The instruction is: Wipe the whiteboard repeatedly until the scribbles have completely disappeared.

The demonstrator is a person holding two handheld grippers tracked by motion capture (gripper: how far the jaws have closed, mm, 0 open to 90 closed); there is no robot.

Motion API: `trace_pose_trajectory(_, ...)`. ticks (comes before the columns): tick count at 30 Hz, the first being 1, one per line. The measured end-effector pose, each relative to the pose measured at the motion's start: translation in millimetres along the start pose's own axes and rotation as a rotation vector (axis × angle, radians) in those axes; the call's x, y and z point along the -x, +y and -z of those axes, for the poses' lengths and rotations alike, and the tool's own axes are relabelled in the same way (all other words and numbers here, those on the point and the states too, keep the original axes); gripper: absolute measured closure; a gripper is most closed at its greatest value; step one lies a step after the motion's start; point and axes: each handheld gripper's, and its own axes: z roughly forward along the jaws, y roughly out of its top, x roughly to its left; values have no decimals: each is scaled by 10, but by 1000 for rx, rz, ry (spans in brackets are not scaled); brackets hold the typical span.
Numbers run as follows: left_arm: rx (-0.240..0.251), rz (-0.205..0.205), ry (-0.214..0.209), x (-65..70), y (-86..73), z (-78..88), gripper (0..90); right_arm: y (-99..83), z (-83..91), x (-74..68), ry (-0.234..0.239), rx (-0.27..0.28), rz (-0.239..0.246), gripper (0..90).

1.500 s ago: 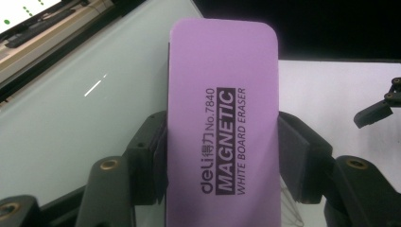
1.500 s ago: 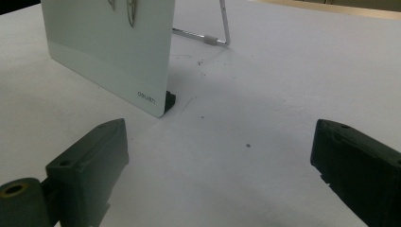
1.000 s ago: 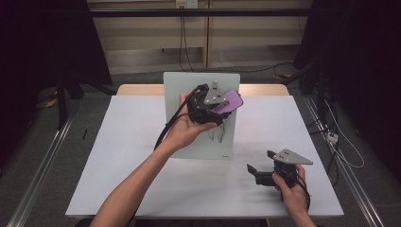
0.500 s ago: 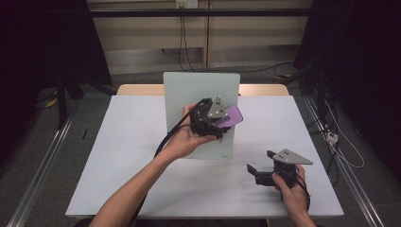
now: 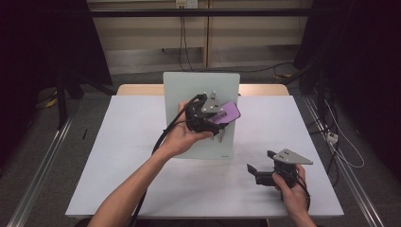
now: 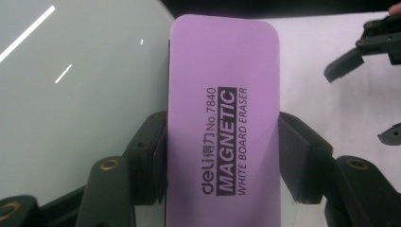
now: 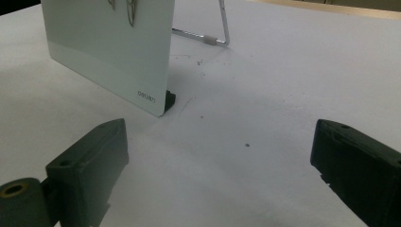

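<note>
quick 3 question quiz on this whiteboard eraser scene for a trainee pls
1. True or false: the left gripper is shut on the purple eraser.
2. What stands upright on the table in front of the person?
A. a glass whiteboard
B. a laptop
C. a cardboard box
3. How do the fingers of the right gripper stand, and is anything between them?

Key:
1. True; its fingers press the eraser's two long sides.
2. A; the whiteboard rests on a wire stand.
3. Open and wide apart, with nothing between them, low over the table near the board's bottom corner.
</note>
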Motion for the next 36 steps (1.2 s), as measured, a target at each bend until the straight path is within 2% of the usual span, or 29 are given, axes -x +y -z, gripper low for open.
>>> trace_pose_trajectory(11,69,38,77,-231,2,282,410,1,-5,-2,-2,-3,0,53)
trace_pose_trajectory(15,72,36,82,-207,-36,273,410,1,-2,-7,-1,-3,-1,52)
trace_pose_trajectory(23,59,25,59,-132,-133,208,410,1,-2,-6,-3,-3,-1,52)
trace_pose_trajectory(27,27,-15,54,-76,-157,170,410,2,-2,-11,-2,-4,-2,53)
trace_pose_trajectory(31,20,-23,48,-37,-185,137,410,1,-1,-6,-4,-3,-1,53)
trace_pose_trajectory(36,1,-27,22,20,-226,80,410,2,-3,-13,-2,-4,0,53)
